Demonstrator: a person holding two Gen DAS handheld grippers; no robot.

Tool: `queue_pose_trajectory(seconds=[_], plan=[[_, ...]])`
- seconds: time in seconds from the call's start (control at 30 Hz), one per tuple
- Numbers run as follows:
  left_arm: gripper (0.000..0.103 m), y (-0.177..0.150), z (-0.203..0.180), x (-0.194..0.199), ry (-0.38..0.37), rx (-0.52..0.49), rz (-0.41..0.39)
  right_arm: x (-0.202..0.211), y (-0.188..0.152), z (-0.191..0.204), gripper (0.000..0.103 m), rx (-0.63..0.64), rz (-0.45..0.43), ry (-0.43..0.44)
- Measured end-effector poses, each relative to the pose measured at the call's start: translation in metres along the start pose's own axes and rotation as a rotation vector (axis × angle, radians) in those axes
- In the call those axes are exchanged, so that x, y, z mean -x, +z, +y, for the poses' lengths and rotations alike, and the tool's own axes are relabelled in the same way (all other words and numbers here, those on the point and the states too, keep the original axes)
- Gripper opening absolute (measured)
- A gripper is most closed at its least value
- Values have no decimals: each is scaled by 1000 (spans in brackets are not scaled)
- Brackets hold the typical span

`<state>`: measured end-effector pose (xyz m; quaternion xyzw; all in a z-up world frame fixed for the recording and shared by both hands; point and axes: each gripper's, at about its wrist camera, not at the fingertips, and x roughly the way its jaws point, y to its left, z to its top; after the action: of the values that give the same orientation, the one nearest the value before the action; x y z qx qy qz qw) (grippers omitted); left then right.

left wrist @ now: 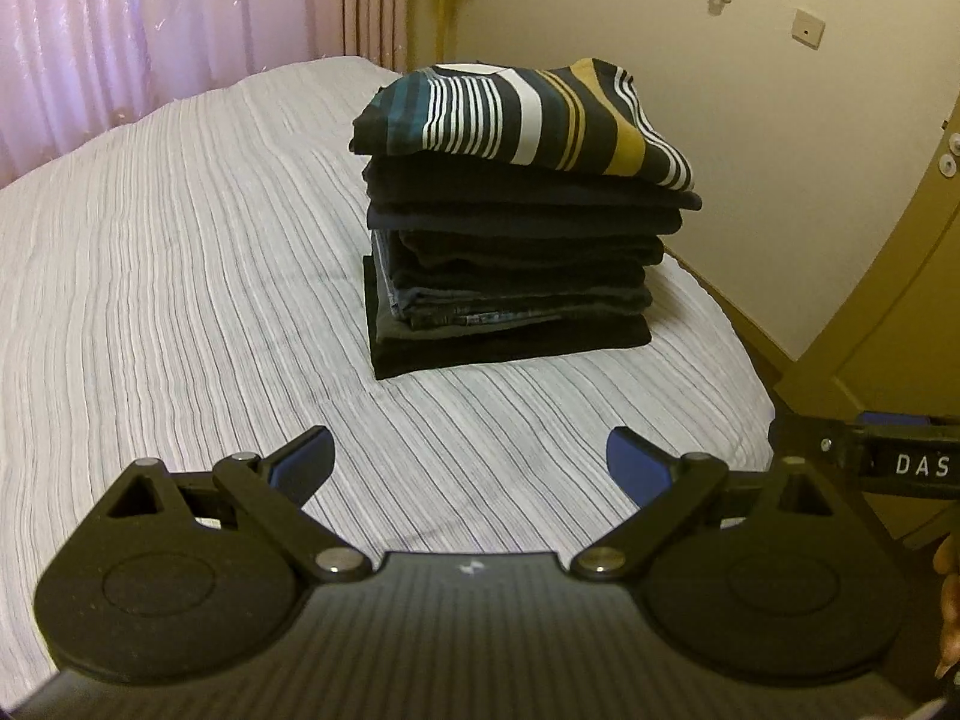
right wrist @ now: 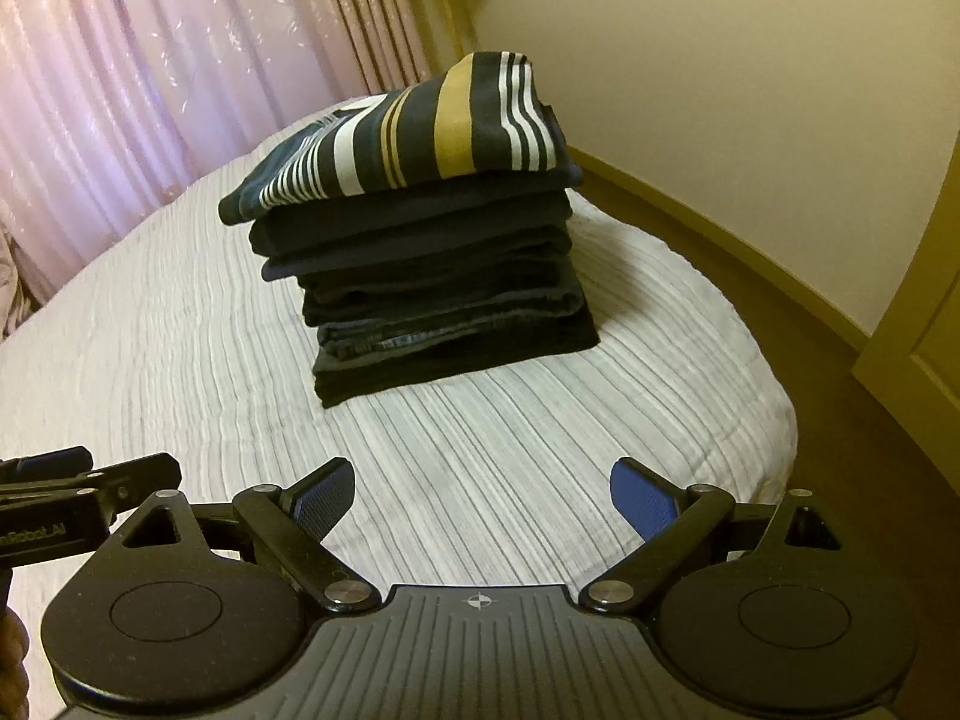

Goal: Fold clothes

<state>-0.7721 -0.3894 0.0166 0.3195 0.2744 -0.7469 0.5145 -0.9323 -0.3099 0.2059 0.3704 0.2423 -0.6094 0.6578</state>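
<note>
We found the clothes already lying as the task wanted them: a stack of folded garments (left wrist: 516, 252) stood on the bed (left wrist: 180, 276), dark pieces below and a striped shirt (left wrist: 528, 114) folded on top, its edge drooping a little past the layers beneath on one side. No loose garment showed anywhere on the ribbed bedspread (right wrist: 480, 450). That scene fitted a pile just completed, and equally a pause while another piece waited somewhere out of sight, so we judged no particular fold to be in hand. If the pile were to be touched at all, we thought care lay in pressing straight down on the striped shirt's overhanging edge rather than pushing sideways, since the tall stack looked apt to lean or slide. The left gripper (left wrist: 471, 468) hovered low over the near part of the bed, level and aimed at the stack, its jaws spread wide and holding nothing. The right gripper (right wrist: 480, 495) hung just beside it, pointed the same way, jaws likewise apart and empty. Both sat well short of the pile, touching neither cloth nor bedspread.
</note>
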Motion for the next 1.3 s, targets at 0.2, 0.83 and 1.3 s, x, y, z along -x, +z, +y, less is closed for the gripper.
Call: queue_pose_trajectory(seconds=[0.2,0.83,1.3], plan=[[96,-5,3,-5,24,25,8,-6,-2,3,95,13,21,10],[96,-7,-5,-12,51,4,23,-7,-1,2,95,23,26,11],[96,-3,-14,-14,46,-17,15,-2,1,4,95,24,11,16]])
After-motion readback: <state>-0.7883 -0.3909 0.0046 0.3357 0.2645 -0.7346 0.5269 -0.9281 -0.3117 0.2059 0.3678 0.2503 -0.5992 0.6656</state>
